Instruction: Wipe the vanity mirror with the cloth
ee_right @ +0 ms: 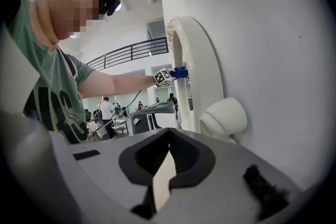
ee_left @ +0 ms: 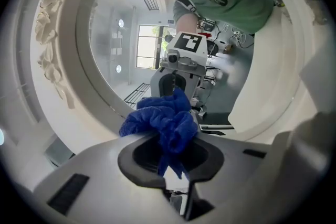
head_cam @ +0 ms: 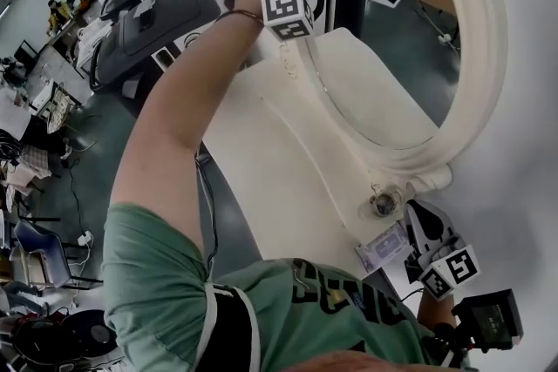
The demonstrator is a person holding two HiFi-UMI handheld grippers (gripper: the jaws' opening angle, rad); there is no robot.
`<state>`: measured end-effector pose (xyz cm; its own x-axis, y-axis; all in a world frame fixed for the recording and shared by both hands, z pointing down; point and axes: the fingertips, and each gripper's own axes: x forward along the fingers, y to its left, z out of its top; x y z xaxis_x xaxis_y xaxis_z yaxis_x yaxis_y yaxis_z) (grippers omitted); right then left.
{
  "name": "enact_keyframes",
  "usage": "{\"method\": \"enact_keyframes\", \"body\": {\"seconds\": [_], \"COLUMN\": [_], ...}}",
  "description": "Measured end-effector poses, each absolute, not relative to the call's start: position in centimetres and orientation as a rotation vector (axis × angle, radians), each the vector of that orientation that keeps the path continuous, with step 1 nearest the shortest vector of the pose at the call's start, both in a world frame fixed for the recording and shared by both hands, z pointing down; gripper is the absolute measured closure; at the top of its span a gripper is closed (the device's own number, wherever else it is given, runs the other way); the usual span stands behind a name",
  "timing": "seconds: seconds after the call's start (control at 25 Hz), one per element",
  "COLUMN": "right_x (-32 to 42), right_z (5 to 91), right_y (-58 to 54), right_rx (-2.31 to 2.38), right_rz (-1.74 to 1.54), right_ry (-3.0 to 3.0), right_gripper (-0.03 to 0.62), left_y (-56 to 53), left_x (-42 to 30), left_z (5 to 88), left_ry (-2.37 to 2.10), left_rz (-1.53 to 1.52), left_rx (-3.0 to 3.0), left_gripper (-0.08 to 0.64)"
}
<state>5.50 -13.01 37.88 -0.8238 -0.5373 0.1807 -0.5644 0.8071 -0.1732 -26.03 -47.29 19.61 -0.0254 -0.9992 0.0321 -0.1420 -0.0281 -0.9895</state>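
A white wall [ee_right: 262,34] is running behind everything, and the oval vanity mirror [head_cam: 484,57] in its carved cream frame is standing close against it. A person in a green T-shirt [head_cam: 174,274] is leaning in at the mirror's front, one bare arm stretching up along the frame, and their reflection is showing in the glass.

At the mirror's upper part, the left gripper [ee_left: 170,157] is clenching a bunched blue cloth [ee_left: 165,118] between its jaws. The cloth is bulging out past the jaw tips, and it is pressing on the glass just inside the frame's inner rim. From across the room it is showing as a small blue tuft [ee_right: 180,72] at the frame's edge, beside the gripper's marker cube [ee_right: 163,77].

Down near the mirror's lower end, the right gripper [ee_right: 167,165] is hanging well apart from the cloth. Its jaws are closed together with nothing between them, and they are pointing towards the frame without touching it.

A rounded cream knob [ee_right: 226,115] is jutting from the mirror's frame, just beyond the right gripper's jaw tips.
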Motion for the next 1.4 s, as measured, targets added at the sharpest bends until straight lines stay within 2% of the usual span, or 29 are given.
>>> {"method": "enact_keyframes", "body": {"seconds": [0.28,0.76,1.04,1.4], "right_x": [3.0,1.8,0.6,-0.1], "right_z": [41.3,42.2,43.0,42.2], "right_y": [-15.9,-15.5,-15.5,-14.0], "right_rx": [0.834,0.768,0.735,0.702], "right_rz": [0.346,0.390,0.413,0.424], "right_ry": [-2.837,-2.821,-2.827,-2.839], "right_gripper": [0.580,0.580,0.580,0.580], "left_y": [-50.1,-49.0,-47.2,-43.2], "left_x": [-29.2,-28.6,-26.8,-21.5], "left_z": [27.3,37.6,46.8,54.7], "left_ry": [1.313,1.277,1.223,1.164], "left_rz": [-1.304,-1.440,-1.516,-1.556], "left_rx": [-1.334,-1.438,-1.596,-1.816], "left_gripper": [0.486,0.486,0.486,0.487]}}
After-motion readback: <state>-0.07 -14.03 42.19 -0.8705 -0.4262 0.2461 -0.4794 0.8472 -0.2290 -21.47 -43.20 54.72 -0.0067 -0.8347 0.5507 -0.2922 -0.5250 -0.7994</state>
